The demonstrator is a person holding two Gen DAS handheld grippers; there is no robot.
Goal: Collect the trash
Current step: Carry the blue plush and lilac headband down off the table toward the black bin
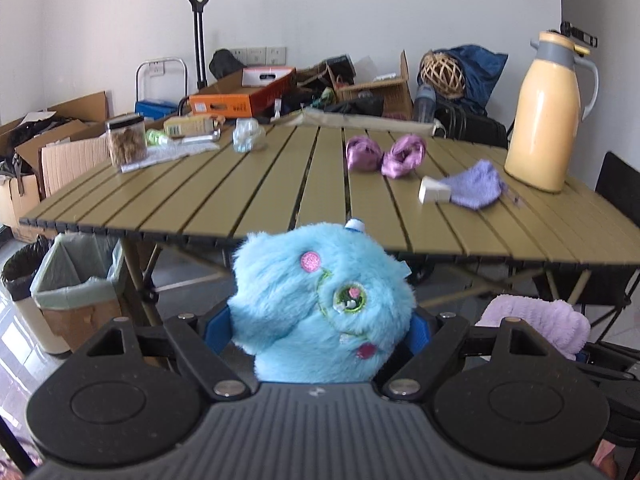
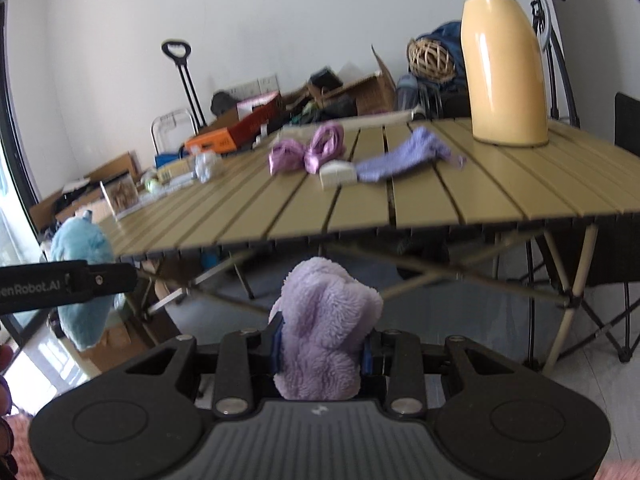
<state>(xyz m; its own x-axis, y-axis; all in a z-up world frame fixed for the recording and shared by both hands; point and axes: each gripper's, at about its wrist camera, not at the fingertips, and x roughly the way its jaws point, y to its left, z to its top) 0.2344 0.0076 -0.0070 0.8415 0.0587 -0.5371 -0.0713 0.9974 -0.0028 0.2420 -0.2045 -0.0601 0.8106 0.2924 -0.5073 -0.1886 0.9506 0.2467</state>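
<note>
Below the near edge of the olive slatted folding bench (image 1: 280, 184), both grips are already full. The left hand-held gripper (image 1: 320, 332) is spread wide around a fluffy turquoise plush ball with embroidered pink spots (image 1: 320, 308), its blue pads pressing the fur on both sides. The right hand-held gripper (image 2: 322, 350) pinches a narrower lilac fleecy bundle (image 2: 326, 328), which stands upright between the pads.

What the coming drop turns on, as I judge it: the cardboard bin lined with a pale green bag (image 1: 76, 280) stands on the floor under the bench's left end, low and to the left of both loads. The left hand is nearer to it; the right would have to cross over. A round bin with a black liner (image 1: 20, 272) stands just beside it.

On the bench: two crumpled purple satin pieces (image 1: 384, 154), one lavender knitted sock (image 1: 476, 184), one white block (image 1: 434, 192) touching it, one crumpled clear plastic wad (image 1: 246, 134), one clear jar (image 1: 126, 140), and one tall yellow thermos jug (image 1: 548, 112).
</note>
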